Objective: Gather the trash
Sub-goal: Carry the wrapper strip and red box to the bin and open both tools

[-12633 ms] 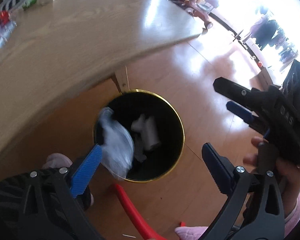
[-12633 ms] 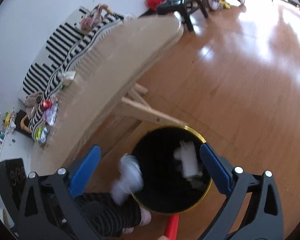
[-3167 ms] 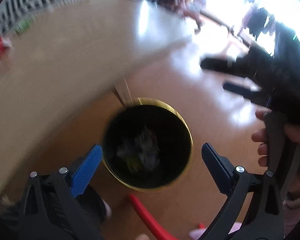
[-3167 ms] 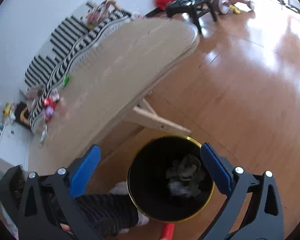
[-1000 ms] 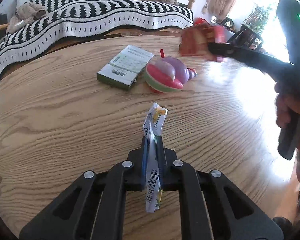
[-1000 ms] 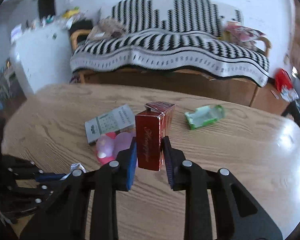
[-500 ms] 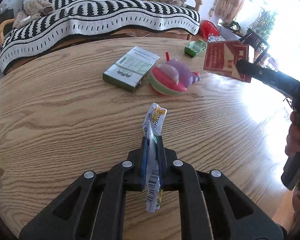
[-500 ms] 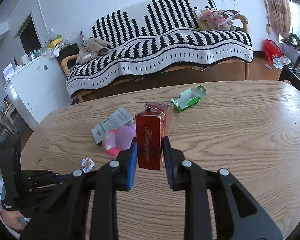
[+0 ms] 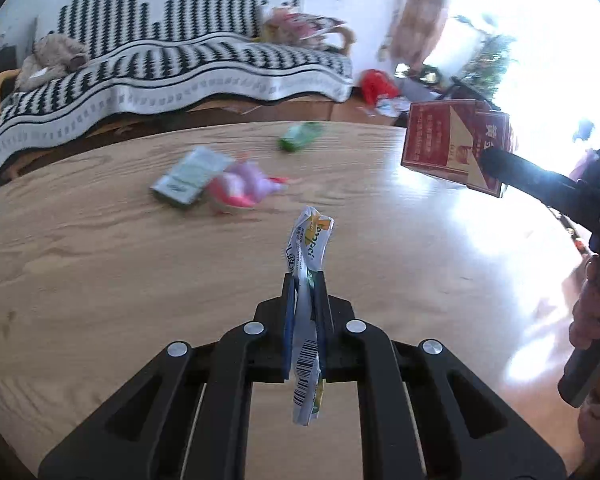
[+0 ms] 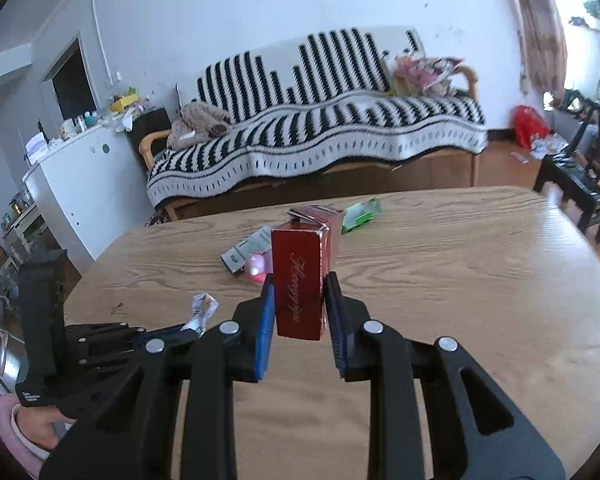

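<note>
Gripping a crumpled wrapper (image 9: pixel 308 248), the left gripper (image 9: pixel 303 304) has its jaws nearly closed on the thin foil, which stands up past the pads and hangs out below them with a barcode showing. It looks very light and limp, slick-surfaced, so it should bear any squeeze but could slide if the pinch loosens; the hold is across its middle, which seems the safest place.

At 2 o'clock from it in the left view, the red box (image 10: pixel 298 288) sits clamped upright in the right gripper (image 10: pixel 299 308), jaws part-way closed on its two broad faces, low on the body, its flap (image 10: pixel 314 212) open at the top. I judge it an empty, light, thin-card carton: stiff enough to hold shape, yet easily crushed, so a gentle clamp low down suits it.

Both pieces are held up above the table (image 9: pixel 100 264). Left on the wood, at about 11 o'clock from the wrapper, lie a pale flat pack (image 9: pixel 188 176) and, touching it, a pink-purple toy (image 9: pixel 244 186); farther off at 12 o'clock lies a green carton (image 9: pixel 300 136), blurred here. Beyond the table stands a striped sofa (image 10: pixel 320 120). No bin shows in either view.
</note>
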{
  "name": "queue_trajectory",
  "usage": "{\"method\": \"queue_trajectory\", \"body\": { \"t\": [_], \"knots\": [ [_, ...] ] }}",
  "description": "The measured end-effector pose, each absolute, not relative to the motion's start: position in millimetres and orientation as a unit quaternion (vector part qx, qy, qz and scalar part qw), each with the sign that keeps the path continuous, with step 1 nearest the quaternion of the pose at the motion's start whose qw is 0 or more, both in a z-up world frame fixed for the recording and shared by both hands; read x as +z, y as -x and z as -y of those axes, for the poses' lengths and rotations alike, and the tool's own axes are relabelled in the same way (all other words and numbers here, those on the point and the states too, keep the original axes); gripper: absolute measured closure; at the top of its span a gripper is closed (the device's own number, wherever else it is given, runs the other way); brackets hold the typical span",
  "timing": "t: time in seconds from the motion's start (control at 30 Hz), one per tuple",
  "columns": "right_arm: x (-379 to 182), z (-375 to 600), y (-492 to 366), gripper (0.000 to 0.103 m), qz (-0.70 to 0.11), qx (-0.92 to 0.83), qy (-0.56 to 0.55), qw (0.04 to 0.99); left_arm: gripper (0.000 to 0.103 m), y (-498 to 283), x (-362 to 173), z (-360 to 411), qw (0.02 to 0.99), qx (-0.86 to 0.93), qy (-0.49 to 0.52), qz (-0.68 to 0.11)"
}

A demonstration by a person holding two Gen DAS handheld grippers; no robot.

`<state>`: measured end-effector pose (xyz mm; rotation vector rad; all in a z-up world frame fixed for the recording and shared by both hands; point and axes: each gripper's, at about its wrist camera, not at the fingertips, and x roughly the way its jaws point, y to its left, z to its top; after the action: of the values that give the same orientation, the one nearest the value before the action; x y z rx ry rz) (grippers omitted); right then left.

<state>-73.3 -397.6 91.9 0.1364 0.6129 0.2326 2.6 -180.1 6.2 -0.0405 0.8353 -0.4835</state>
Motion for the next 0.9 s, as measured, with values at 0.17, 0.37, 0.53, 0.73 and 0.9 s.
{"method": "queue_trajectory", "body": {
  "t": [0.17, 0.37, 0.53, 0.73, 0.9],
  "knots": [
    [105, 442, 152, 0.079, -0.307, 0.067, -0.067, 0.947, 0.095, 60, 18, 230, 0.866, -0.293, -0.009, -0.404],
    [85, 492, 245, 0.081, -0.321, 0.016, -0.098, 0.942, 0.095, 121, 15, 289, 0.832, -0.358, -0.023, -0.424],
    [39, 528, 305, 0.081, -0.361, -0.005, -0.151, 0.92, 0.095, 151, -6, 333, 0.801, -0.387, -0.044, -0.454],
    [11, 558, 338, 0.081, -0.373, -0.027, -0.193, 0.907, 0.095, 176, -26, 370, 0.777, -0.402, -0.083, -0.477],
    [-1, 575, 341, 0.081, -0.383, -0.034, -0.219, 0.897, 0.094, 184, -40, 393, 0.759, -0.413, -0.108, -0.491]
  ]
}}
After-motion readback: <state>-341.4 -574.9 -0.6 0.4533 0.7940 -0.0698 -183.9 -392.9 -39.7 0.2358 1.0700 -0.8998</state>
